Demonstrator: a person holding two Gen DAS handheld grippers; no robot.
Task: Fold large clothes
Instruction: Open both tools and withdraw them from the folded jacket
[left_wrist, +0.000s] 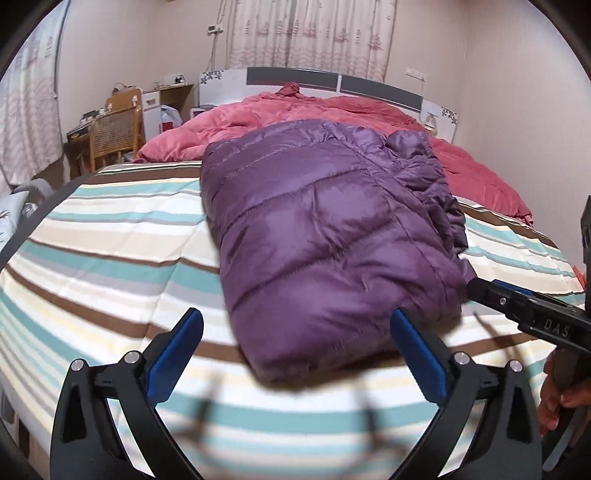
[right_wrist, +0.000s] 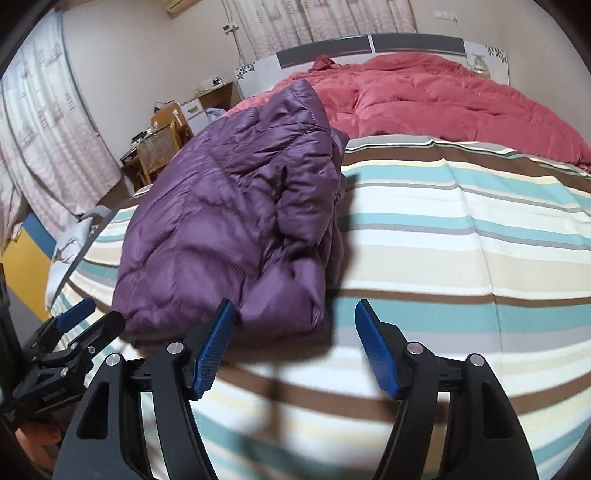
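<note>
The blue-padded fingers (left_wrist: 190, 347) of the left gripper (left_wrist: 295, 343) stand spread wide with nothing between them, hovering just short of the near edge of the purple puffer jacket (left_wrist: 325, 236); in the right wrist view the right gripper (right_wrist: 295, 339) also has its fingers (right_wrist: 214, 350) parted and pinching nothing, the left-hand pad close by the jacket's near corner, though blur makes it hard to say whether it touches the fabric. The lower bodies of both grippers are cut off by the bottom of their own views. In the left wrist view the right gripper enters from the right edge, only partly seen, with part of a hand (left_wrist: 557, 398) on its grip, mostly cropped. The jacket lies folded into a thick rectangle on the striped bedsheet (right_wrist: 461, 236), its layered open edge along the right side in the left view; what is tucked beneath cannot be seen. The near stripes are smeared by blur. Beyond the jacket a rumpled pink quilt (right_wrist: 443, 96) covers the far part of the bed, hiding the foot of the headboard (left_wrist: 295, 75). To the far left stands a wicker-backed chair (left_wrist: 114, 129) beside a cluttered desk, its items too small to make out, and curtains (left_wrist: 306, 33) hang behind, cut off by the top edge.
</note>
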